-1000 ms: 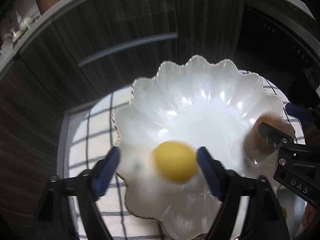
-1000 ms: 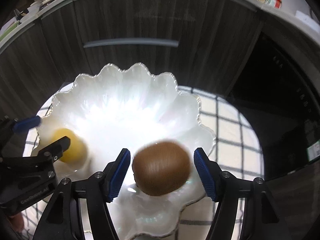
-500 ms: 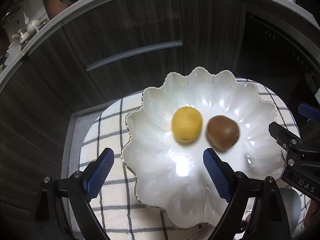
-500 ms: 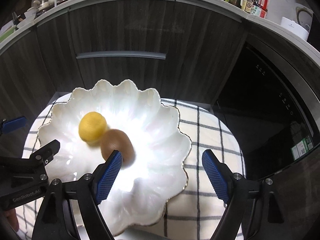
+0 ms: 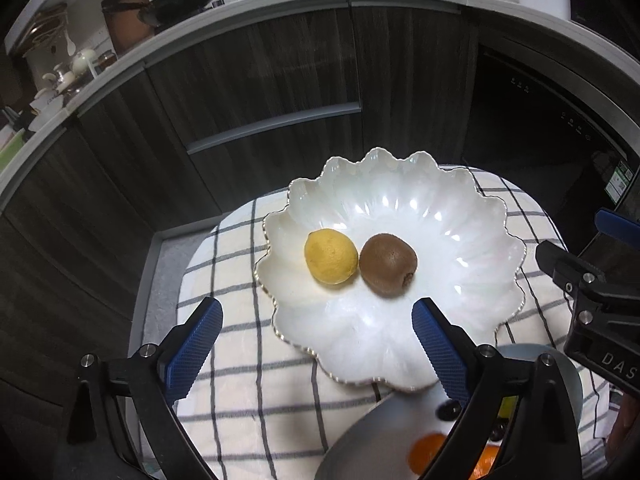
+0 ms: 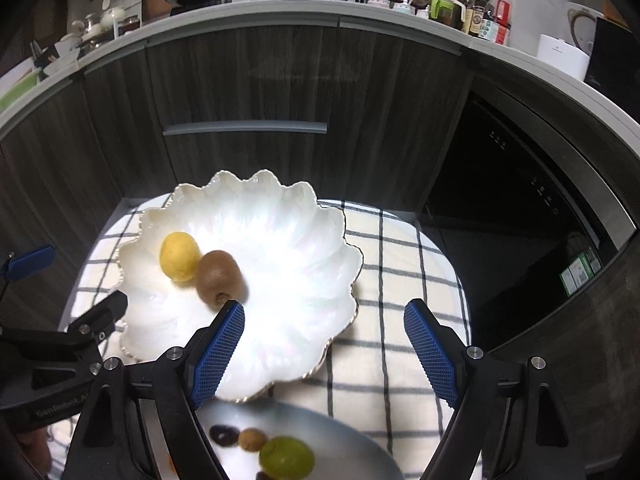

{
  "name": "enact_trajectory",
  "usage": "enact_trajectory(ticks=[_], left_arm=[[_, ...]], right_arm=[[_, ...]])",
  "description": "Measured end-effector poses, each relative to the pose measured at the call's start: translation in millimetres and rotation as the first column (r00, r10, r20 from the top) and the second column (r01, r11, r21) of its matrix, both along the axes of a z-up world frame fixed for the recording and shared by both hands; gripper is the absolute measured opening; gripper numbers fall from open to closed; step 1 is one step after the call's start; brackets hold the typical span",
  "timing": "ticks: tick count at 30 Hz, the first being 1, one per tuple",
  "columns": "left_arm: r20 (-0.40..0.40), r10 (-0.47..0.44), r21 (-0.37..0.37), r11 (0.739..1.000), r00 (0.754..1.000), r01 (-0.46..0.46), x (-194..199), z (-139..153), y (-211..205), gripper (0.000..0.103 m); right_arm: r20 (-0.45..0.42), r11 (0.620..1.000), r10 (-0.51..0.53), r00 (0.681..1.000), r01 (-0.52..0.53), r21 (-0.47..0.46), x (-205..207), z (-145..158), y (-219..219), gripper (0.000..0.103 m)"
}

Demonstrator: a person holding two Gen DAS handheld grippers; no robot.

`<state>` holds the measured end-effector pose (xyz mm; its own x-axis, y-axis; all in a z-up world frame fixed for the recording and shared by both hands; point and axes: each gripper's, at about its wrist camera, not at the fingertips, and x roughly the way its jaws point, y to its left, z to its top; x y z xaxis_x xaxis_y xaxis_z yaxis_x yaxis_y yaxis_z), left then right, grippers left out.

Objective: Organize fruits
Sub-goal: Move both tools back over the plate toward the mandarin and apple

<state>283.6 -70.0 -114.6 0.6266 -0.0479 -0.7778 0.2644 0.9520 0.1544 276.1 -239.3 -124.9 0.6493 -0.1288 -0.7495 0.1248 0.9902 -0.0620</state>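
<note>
Left view, left to right: left gripper (image 5: 316, 340) empty, jaws opening, spread wide, low in frame. Lemon (image 5: 331, 256) then kiwi (image 5: 388, 265) touching, mid-frame on white plate (image 5: 472, 208), above jaws.
Grey bowl (image 5: 384, 432) lower right, behind right finger; orange fruit (image 5: 428, 446) inside, blurred.
Right view: right gripper (image 6: 324, 354) empty, jaws spread. Kiwi long axis diagonal, just above left pad. Green fruit (image 6: 286, 458) in bowl at bottom centre, between fingers, likely next pick. Checked cloth (image 6: 400, 264) underneath; nothing blocking.
</note>
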Motion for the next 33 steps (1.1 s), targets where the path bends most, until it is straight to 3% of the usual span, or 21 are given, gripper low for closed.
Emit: enact_trajectory(ticks=[4, 18, 33], left_arm=[[0.011, 0.023, -0.029, 0.999, 1.0, -0.023, -20, 8, 6, 0.101], [0.072, 0.046, -0.038, 0.998, 0.996, -0.044, -71, 21, 8, 0.103], [0.022, 0.052, -0.059, 0.997, 0.998, -0.05, -97, -2, 3, 0.103]], right_arm=[[0.04, 1.0, -0.027, 0.999, 0.027, -0.004, -21, 12, 2, 0.092], [0.07, 0.999, -0.05, 0.996, 0.051, -0.008, -78, 26, 5, 0.092], [0.02, 0.998, -0.063, 0.998, 0.063, -0.024, -106, 5, -3, 0.092]])
